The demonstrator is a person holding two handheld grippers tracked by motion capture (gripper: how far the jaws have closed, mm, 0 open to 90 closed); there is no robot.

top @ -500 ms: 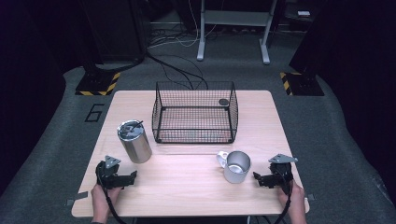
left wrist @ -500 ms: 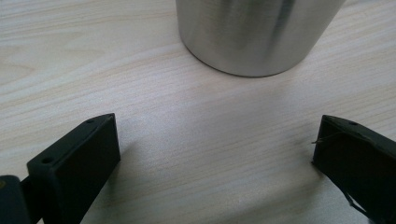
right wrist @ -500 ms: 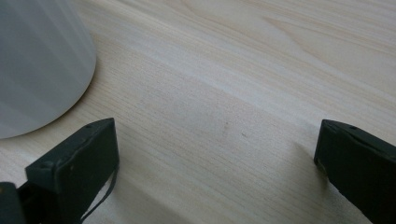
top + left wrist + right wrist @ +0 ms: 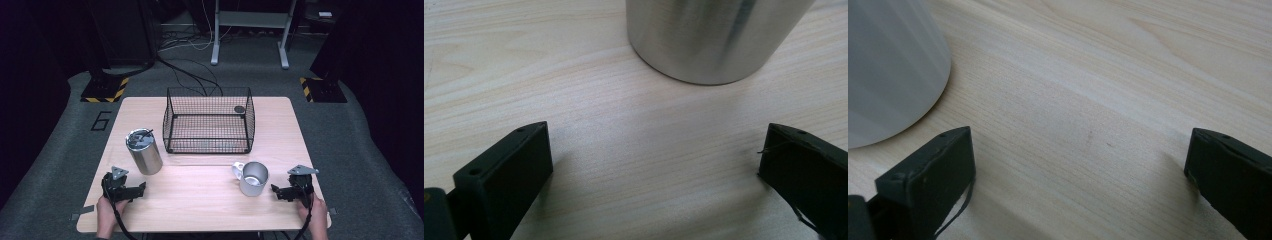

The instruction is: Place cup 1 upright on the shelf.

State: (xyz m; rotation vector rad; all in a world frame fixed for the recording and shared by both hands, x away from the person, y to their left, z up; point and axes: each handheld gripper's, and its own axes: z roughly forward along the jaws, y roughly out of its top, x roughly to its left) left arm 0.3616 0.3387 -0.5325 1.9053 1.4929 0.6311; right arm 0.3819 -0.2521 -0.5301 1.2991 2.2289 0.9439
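A tall steel tumbler (image 4: pixel 144 151) with a dark lid stands at the table's left; its lower wall (image 4: pixel 709 35) rises just ahead of my left gripper. A steel mug (image 4: pixel 253 178) with a white handle sits at the right, and its side (image 4: pixel 888 70) shows at the left of the right gripper view. My left gripper (image 4: pixel 139 189) rests on the wood below the tumbler, open and holding nothing (image 4: pixel 654 165). My right gripper (image 4: pixel 275 190) lies just right of the mug, open and holding nothing (image 4: pixel 1080 170).
A black wire basket (image 4: pixel 209 121) stands at the back middle of the wooden table (image 4: pixel 200 200), with a small dark round object (image 4: pixel 239 109) at its far right corner. Bare wood lies between the two grippers. Cables and stand legs cross the floor behind.
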